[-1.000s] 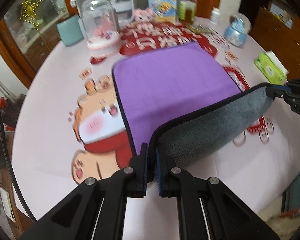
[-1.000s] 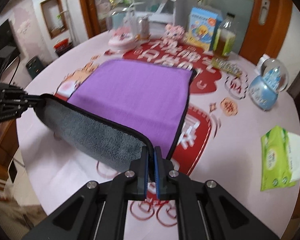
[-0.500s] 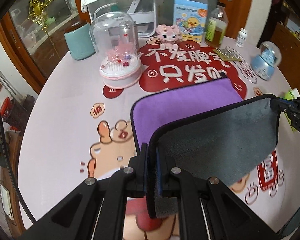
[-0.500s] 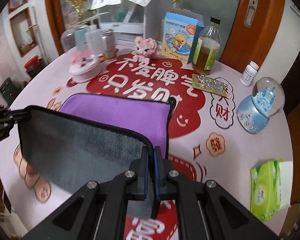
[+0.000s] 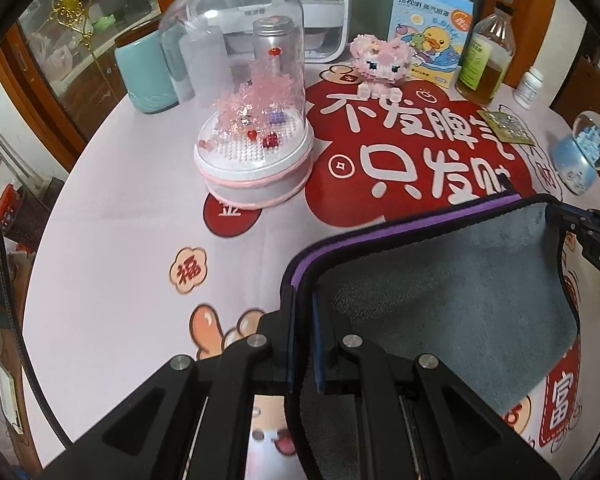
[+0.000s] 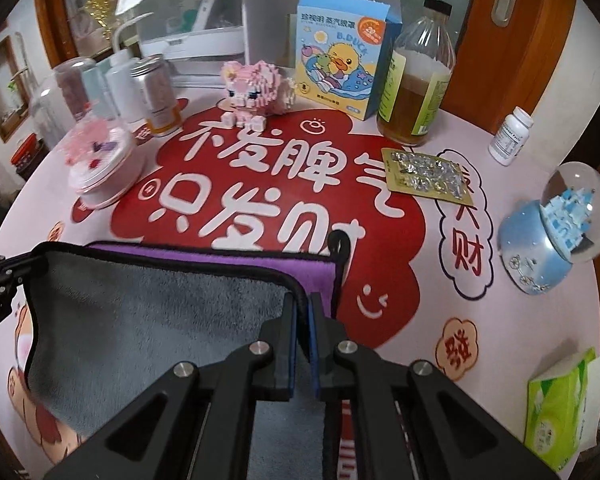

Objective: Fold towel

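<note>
The towel (image 5: 440,300) is purple on one face and grey on the other, with a black hem. My left gripper (image 5: 302,316) is shut on its near-left corner. My right gripper (image 6: 303,312) is shut on the other near corner. The grey side faces up and covers almost all of the purple half. Only a thin purple strip (image 6: 260,262) shows along the far edge. A black hanging loop (image 6: 339,242) sticks out at the far right corner. The right gripper also shows in the left wrist view (image 5: 580,220), at the towel's right corner.
A domed pink ornament (image 5: 252,128) stands just beyond the towel on the left. A pink brick figure (image 6: 252,92), duck box (image 6: 340,56), bottle (image 6: 416,76), blister pack (image 6: 424,176), pill bottle (image 6: 510,136), snow globe (image 6: 556,236) and tissue pack (image 6: 560,404) lie around the printed tablecloth (image 5: 140,248).
Both grippers carried the near edge of the towel forward over the purple half. The grey side now covers nearly all of it, and the held edge is close to the far edge.
</note>
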{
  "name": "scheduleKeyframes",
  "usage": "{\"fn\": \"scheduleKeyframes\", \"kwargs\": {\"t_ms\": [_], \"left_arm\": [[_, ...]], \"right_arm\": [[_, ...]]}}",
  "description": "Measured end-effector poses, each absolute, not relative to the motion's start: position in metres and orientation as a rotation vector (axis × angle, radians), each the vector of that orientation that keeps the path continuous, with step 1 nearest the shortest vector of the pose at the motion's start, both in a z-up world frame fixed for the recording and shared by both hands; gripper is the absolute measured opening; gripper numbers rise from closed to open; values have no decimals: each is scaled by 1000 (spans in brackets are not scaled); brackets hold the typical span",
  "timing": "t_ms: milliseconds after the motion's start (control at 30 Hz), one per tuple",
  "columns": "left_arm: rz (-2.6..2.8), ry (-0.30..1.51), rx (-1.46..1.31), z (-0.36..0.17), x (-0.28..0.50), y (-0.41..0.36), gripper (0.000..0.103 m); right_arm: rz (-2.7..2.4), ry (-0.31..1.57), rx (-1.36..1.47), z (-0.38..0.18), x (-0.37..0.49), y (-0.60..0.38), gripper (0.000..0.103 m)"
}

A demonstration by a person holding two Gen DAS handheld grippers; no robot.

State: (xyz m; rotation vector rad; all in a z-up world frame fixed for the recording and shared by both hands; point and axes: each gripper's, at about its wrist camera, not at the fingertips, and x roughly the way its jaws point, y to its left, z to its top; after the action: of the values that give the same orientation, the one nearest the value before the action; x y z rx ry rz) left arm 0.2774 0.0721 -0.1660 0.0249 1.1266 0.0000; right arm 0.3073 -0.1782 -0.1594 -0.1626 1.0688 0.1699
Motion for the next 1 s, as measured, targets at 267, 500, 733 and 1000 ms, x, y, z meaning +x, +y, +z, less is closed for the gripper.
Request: {"fn": "scheduleKeyframes", "kwargs": {"t_ms": [267,500,733,1000], "left_arm": [[14,1151,29,-183,296,71,5],[25,1154,45,-190,300,71,8],[59,1118,59,-185,296,71,58],[56,1101,28,-172,284,71,74]], "right_arm": [[150,1089,-161,-176,329,-175,5],[138,1107,-179,-186,334,-171,6],[101,1118,-172,-186,332,-179,37],[109,1109,-127,-173,319,-187,38]]}}
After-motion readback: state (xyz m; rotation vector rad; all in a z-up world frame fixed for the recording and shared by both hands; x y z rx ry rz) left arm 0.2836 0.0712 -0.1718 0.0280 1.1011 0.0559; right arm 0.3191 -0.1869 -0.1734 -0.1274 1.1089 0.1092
